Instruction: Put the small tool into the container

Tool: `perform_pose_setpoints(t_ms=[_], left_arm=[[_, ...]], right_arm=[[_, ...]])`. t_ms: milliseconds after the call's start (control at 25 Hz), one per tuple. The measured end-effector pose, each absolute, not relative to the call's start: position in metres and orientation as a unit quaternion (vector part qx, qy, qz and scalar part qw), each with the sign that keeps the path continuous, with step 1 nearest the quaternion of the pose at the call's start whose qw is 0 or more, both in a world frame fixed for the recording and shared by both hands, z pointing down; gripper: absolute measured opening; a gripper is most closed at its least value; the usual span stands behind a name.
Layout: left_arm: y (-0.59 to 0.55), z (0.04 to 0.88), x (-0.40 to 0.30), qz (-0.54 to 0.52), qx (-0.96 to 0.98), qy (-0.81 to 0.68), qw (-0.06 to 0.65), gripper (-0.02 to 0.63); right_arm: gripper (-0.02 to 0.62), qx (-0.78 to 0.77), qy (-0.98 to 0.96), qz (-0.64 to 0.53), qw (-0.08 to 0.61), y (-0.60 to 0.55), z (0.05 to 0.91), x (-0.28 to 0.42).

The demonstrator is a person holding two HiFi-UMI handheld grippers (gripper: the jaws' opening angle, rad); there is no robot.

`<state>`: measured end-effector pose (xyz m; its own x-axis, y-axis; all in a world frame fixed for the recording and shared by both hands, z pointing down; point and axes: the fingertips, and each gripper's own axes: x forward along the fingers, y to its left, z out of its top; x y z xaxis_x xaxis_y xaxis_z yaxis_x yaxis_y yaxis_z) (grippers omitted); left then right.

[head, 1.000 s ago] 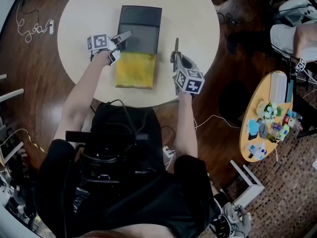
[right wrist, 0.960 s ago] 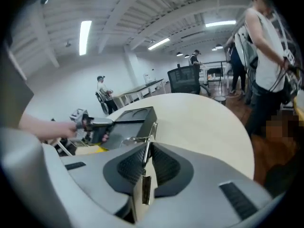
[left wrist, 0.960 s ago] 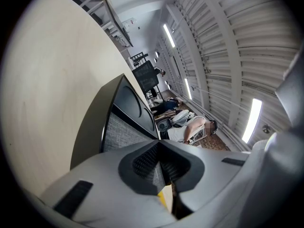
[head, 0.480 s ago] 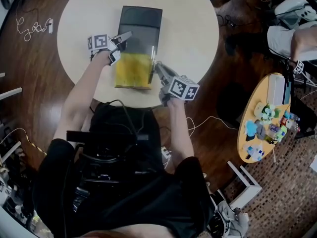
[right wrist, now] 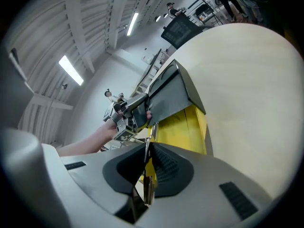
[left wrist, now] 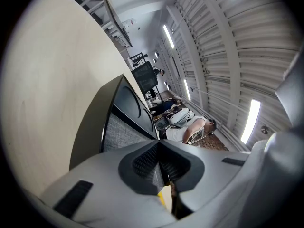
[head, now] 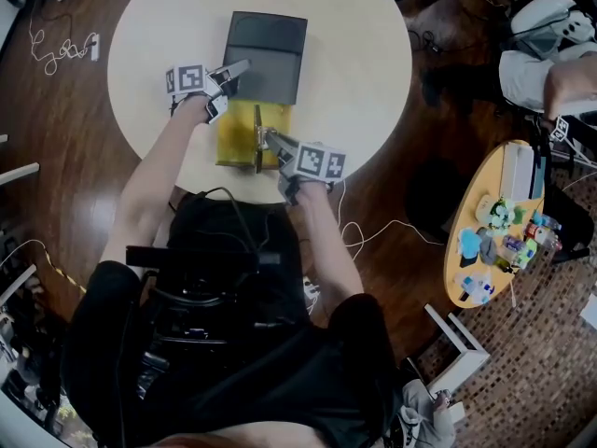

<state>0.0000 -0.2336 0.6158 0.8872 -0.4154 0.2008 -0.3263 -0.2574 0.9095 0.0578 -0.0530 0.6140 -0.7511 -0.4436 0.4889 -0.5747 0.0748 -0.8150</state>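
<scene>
Right claw (head: 265, 139) is nearly closed, pinching the thin metal tool (head: 257, 149) between its pads. In the head view the tool hangs over the yellow box (head: 233, 146), a bit toward its 3 o'clock side. Can't tell if it's touching the bottom. Left claw (head: 239, 67) is clamped tight on the dark lid (head: 269, 45) at about its 8 o'clock corner. The lid lies open at 12 o'clock from the box. All of it sits on a round worktop (head: 364, 54).
</scene>
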Motion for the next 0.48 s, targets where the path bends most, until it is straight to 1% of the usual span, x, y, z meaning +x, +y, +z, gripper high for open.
perform_pose_setpoints(t_ms=[120, 480], left_arm=[[-0.234, 0.615, 0.002, -0.041, 0.792, -0.233, 0.563, 0.003], [-0.233, 0.612, 0.0, -0.042, 0.792, -0.232, 0.563, 0.002]], right_arm=[[0.034, 0.345, -0.714, 0.606, 0.064, -0.051, 0.626, 0.047], [0.035, 0.357, -0.677, 0.642, 0.053, -0.068, 0.646, 0.031]])
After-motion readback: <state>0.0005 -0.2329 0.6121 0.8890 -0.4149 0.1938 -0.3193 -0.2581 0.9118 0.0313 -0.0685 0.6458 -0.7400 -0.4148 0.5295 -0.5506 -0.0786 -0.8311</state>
